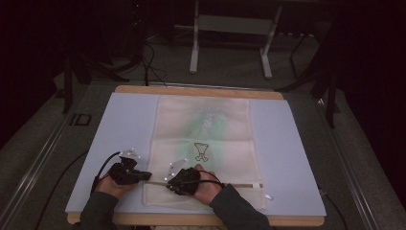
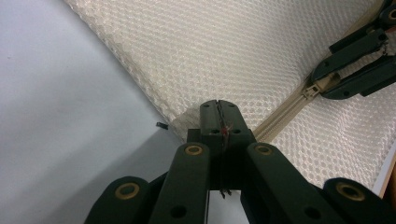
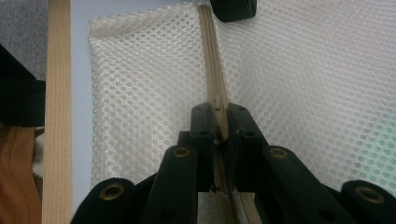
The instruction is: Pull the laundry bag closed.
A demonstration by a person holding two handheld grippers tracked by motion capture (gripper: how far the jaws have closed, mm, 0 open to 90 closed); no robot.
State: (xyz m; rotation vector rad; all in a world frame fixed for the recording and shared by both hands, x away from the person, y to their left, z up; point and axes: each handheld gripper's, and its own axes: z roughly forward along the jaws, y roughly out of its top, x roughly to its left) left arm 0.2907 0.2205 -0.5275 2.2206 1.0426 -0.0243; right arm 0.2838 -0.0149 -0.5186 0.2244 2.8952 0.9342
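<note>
Running left to right along the near edge of the cream mesh laundry bag (image 1: 203, 143), the beige zipper (image 3: 212, 60) is clenched by the right gripper (image 3: 219, 122); the left gripper (image 2: 219, 122) pinches the bag's left end.

One cream mesh laundry bag (image 1: 203, 143) with one zipper (image 1: 239, 185) lies on one blue mat (image 1: 124, 124) beneath my two grippers, left (image 1: 146, 176) and right (image 1: 168, 184).
</note>
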